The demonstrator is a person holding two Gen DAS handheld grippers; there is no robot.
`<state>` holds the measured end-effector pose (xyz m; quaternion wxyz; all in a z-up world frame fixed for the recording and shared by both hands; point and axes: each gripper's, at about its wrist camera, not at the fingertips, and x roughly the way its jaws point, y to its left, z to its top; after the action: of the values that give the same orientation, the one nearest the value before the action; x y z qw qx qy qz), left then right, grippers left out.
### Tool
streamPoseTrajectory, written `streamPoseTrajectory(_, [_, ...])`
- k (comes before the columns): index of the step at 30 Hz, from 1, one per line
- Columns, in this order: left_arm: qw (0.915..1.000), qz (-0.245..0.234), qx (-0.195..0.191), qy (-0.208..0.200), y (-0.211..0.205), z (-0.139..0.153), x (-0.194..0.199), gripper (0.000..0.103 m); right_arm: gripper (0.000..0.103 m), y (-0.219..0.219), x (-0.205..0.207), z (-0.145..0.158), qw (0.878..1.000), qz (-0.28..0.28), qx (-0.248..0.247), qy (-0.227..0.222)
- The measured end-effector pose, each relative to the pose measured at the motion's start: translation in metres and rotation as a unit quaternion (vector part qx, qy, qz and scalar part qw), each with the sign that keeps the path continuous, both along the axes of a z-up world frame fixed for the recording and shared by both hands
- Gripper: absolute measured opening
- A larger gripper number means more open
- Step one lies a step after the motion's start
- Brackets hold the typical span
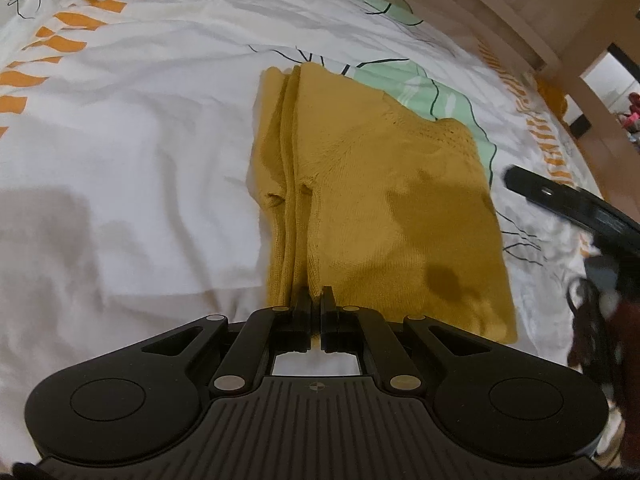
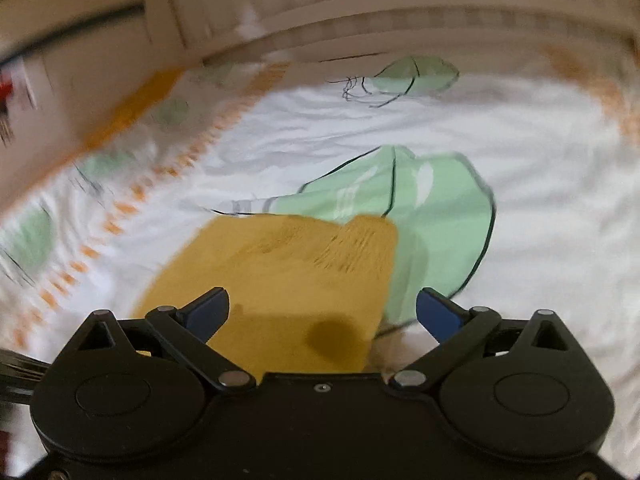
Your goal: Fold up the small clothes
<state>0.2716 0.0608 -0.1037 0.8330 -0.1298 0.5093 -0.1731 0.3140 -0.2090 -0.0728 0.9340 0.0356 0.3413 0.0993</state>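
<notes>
A mustard-yellow knitted garment [image 1: 380,200] lies folded on the bed, with layered edges along its left side. My left gripper [image 1: 316,300] is shut at the garment's near edge; whether cloth is pinched between the fingers cannot be told. My right gripper [image 2: 322,312] is open and empty, hovering above the garment [image 2: 280,272], which lies between and beyond its blue pads [image 2: 208,314]. The right gripper also shows in the left wrist view [image 1: 568,204], to the right of the garment. The right wrist view is motion-blurred.
The bed sheet [image 1: 140,140] is white with orange dashes and green leaf shapes [image 2: 432,216]. A wooden bed frame [image 1: 520,12] runs along the far side, also in the right wrist view [image 2: 360,12]. Another yellow cloth [image 1: 554,94] lies by the bed post.
</notes>
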Motion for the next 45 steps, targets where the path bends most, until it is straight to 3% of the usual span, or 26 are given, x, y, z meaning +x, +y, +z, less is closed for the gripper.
streamPoseTrajectory(4, [1.0,-0.003,0.003,-0.001,-0.001,0.0,-0.001,0.004,0.101,0.005,0.024,-0.019,0.999,-0.026,-0.01,0.034])
streamPoseTrajectory(7, [1.0,-0.004,0.005,0.002,-0.002,0.001,0.0,0.006,0.101,0.033,0.041,-0.039,0.996,0.006,-0.065,0.058])
streamPoseTrajectory(12, [0.9999,-0.015,0.007,-0.004,-0.005,0.003,0.0,0.009,0.103,0.059,0.045,-0.047,0.996,0.035,-0.067,0.052])
streamPoseTrajectory(14, [0.9998,-0.02,-0.007,-0.007,-0.005,0.005,0.001,0.027,0.103,0.053,0.041,-0.044,0.996,0.046,-0.057,0.049])
streamPoseTrajectory(17, [0.9993,-0.014,-0.018,-0.031,-0.003,0.013,-0.001,0.046,0.103,0.029,0.037,-0.038,0.998,0.043,-0.015,0.053])
streamPoseTrajectory(20, [0.9981,-0.008,-0.004,-0.061,0.0,0.02,-0.002,0.052,0.103,-0.001,0.03,-0.037,0.996,0.022,0.05,0.064])
streamPoseTrajectory(27, [0.9997,-0.008,-0.02,-0.009,0.0,0.003,0.005,0.06,0.103,-0.048,0.026,-0.048,0.977,0.015,0.19,0.096])
streamPoseTrajectory(30, [0.9999,-0.011,-0.012,-0.004,-0.003,-0.004,0.007,0.061,0.103,-0.054,0.029,-0.054,0.964,0.033,0.242,0.104])
streamPoseTrajectory(32, [0.9997,-0.009,-0.024,0.001,-0.003,-0.008,0.01,0.068,0.103,-0.056,0.034,-0.06,0.953,0.045,0.277,0.111])
streamPoseTrajectory(37, [0.9979,-0.028,-0.059,0.0,-0.01,-0.012,0.018,0.072,0.103,-0.048,0.046,-0.068,0.942,0.065,0.31,0.112])
streamPoseTrajectory(45, [0.9936,-0.03,-0.109,0.002,-0.023,-0.02,0.023,0.073,0.103,-0.039,0.059,-0.07,0.937,0.082,0.317,0.118])
